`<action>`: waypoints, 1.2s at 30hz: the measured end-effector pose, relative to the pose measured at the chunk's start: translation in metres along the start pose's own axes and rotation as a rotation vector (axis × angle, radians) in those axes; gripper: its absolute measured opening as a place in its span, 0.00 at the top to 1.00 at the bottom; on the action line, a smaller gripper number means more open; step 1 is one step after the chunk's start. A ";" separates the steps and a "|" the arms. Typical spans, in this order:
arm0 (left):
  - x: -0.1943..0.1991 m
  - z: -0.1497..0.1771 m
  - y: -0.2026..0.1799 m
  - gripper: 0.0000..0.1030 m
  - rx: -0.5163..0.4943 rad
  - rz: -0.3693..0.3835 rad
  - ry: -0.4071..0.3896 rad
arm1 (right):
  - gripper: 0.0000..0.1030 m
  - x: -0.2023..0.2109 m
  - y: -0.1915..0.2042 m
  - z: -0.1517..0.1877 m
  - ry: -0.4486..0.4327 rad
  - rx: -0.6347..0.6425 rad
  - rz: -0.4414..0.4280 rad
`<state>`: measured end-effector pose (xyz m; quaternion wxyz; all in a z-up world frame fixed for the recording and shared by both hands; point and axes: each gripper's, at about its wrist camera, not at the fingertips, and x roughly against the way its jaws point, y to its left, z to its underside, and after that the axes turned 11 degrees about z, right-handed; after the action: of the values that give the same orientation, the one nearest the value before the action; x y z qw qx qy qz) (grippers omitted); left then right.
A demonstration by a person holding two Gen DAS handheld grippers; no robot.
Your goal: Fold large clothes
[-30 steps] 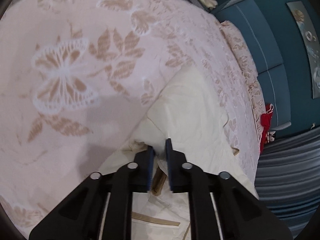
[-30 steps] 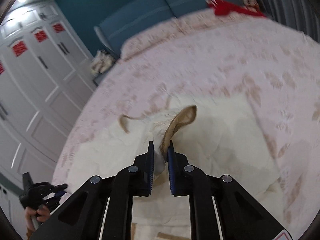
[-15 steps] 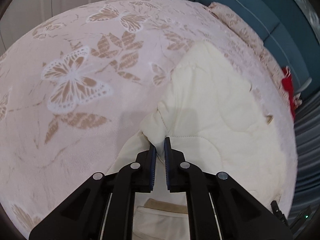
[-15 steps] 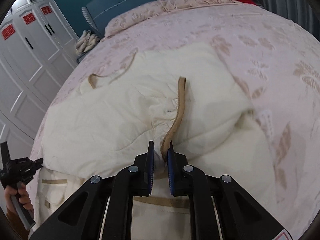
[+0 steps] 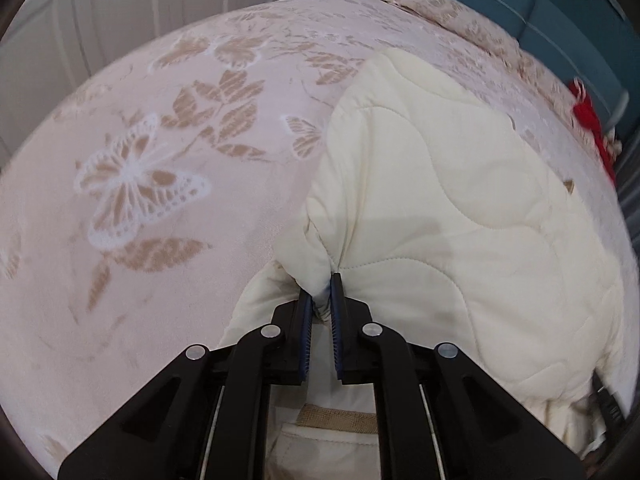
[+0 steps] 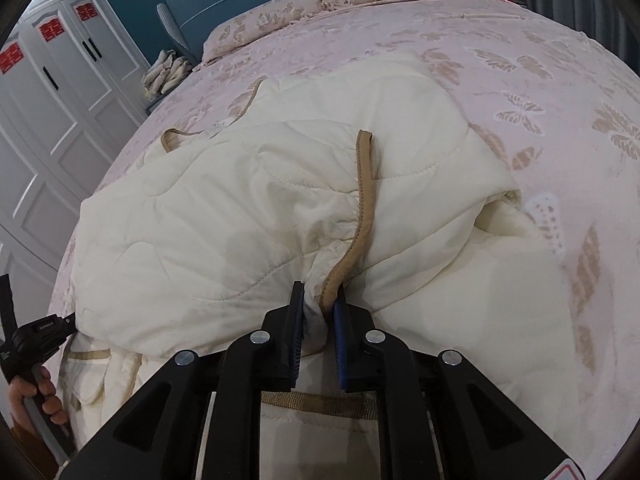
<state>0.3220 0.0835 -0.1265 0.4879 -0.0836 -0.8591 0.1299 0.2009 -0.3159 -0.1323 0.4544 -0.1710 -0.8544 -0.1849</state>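
Here both tongs pinch jacket.

A: Item one, readable signs?
B: Red double-happiness characters (囍), paper cut-outs, on the white wardrobe doors, upper left of the right wrist view. Three show: one at the far left edge, one further right, one higher.
A: Item two, brands?
B: A small white word on the black handheld device, lower left of the same view; too small to read.
A: Left wrist view?
B: No text legible there.
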 end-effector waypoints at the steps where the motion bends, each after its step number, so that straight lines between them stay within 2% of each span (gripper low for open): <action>1: 0.009 -0.001 -0.003 0.89 -0.023 -0.011 -0.006 | 0.84 0.007 0.000 -0.001 -0.001 -0.004 0.016; 2: 0.019 -0.002 -0.005 0.88 -0.035 -0.016 -0.019 | 0.76 0.016 0.000 -0.002 -0.009 -0.012 0.028; 7: 0.082 -0.006 -0.006 0.88 -0.068 -0.024 -0.119 | 0.74 0.074 -0.003 -0.006 -0.123 -0.034 0.079; 9: 0.091 -0.016 -0.013 0.88 -0.071 -0.020 -0.149 | 0.74 0.083 0.009 -0.012 -0.137 -0.015 0.063; 12: 0.079 -0.030 -0.036 0.88 -0.088 -0.006 -0.148 | 0.74 0.075 0.044 -0.020 -0.123 0.059 0.025; 15: 0.047 -0.032 -0.059 0.88 -0.129 -0.013 -0.089 | 0.74 0.054 0.081 -0.022 -0.099 0.142 0.020; 19: 0.003 -0.019 -0.078 0.86 -0.167 -0.046 -0.013 | 0.75 0.027 0.108 -0.018 -0.057 0.211 0.043; 23: -0.017 -0.009 -0.078 0.86 -0.190 -0.079 -0.003 | 0.76 0.002 0.115 -0.009 -0.026 0.254 0.077; 27: -0.025 -0.003 -0.075 0.86 -0.208 -0.088 -0.009 | 0.78 -0.008 0.111 -0.003 -0.034 0.266 0.084; 36: -0.034 0.014 -0.079 0.86 -0.278 -0.133 -0.082 | 0.78 -0.016 0.114 0.008 -0.087 0.294 0.101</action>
<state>0.3260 -0.0031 -0.1373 0.4438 -0.0879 -0.8916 -0.0198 0.2560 -0.2150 -0.1318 0.4460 -0.1534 -0.8814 -0.0272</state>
